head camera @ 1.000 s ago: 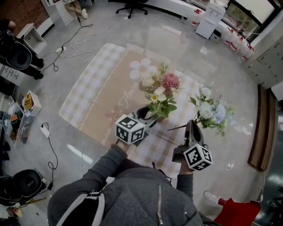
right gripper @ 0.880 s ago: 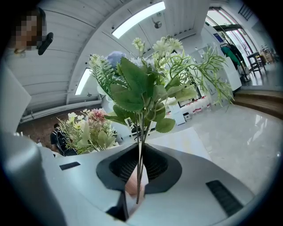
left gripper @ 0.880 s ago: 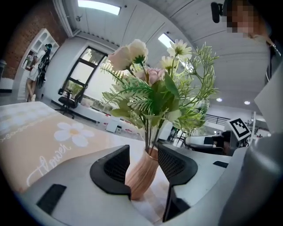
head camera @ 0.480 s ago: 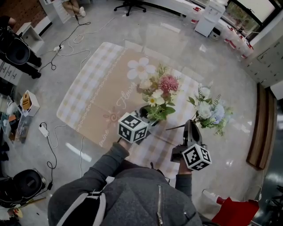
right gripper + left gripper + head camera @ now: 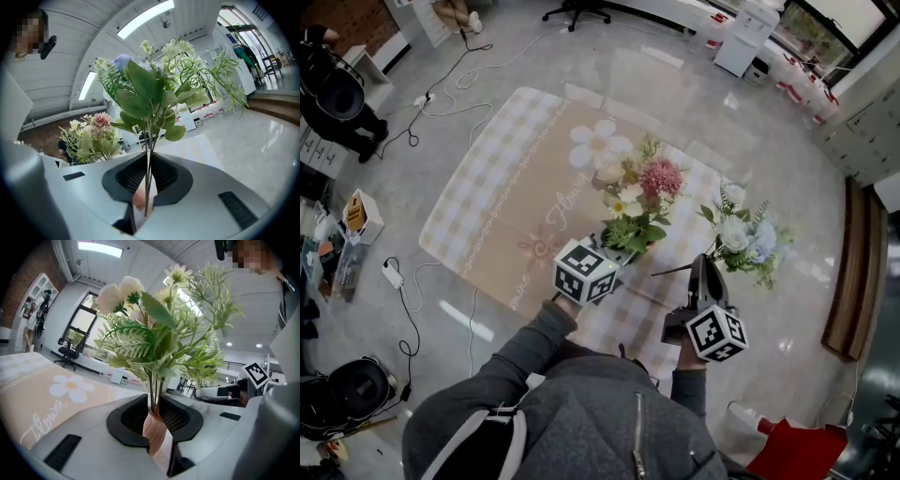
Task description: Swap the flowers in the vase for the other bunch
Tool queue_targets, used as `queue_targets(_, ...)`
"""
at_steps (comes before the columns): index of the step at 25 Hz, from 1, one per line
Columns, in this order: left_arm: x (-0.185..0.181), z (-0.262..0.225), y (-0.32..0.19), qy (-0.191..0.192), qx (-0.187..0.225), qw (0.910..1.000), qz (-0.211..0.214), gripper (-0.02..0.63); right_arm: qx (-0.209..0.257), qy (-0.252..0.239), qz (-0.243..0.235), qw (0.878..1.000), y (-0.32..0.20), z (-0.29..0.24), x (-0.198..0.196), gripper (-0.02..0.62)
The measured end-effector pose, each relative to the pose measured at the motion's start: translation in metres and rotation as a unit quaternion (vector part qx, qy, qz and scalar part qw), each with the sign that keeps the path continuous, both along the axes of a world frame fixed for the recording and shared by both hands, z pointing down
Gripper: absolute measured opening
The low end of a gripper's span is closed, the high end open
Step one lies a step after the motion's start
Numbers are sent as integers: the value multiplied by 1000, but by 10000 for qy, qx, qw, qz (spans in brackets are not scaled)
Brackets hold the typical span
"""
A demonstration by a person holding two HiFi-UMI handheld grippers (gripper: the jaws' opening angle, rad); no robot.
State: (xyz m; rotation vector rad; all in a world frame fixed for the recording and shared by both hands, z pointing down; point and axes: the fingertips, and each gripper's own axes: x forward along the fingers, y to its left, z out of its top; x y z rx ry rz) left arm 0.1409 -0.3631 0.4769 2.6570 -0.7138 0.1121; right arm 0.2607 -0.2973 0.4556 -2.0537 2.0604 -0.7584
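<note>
Vase [image 5: 154, 437] clamped by its neck in my left tongs [image 5: 156, 420], whose jaws have just been closing, judged to steady it while the pink bunch [image 5: 642, 192] comes out. At three o'clock, my right tongs [image 5: 146, 187] pinch the other bunch [image 5: 745, 234] by its stems, held ready for insertion.

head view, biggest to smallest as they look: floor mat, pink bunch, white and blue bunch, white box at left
floor mat
pink bunch and white and blue bunch, about alike
white box, smallest
</note>
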Motion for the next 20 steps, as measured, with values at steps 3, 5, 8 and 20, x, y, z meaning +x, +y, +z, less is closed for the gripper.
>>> queue_targets(3, -1, 0, 0, -75, 61, 10000, -13, 64, 10, -4, -15, 10000, 1, 0, -1, 34)
queue_targets(5, -1, -1, -1, -96, 62, 9999, -15, 60, 12, -5, -31, 10000, -1, -1, 0, 35)
queue_targets(8, 7, -7, -11, -145, 51, 9999, -43, 55, -9, -11, -47, 10000, -11, -7, 7, 35)
queue_targets(20, -4, -12, -4, -34, 149, 9998, -97, 35, 77, 0, -48, 10000, 2, -3, -3, 34)
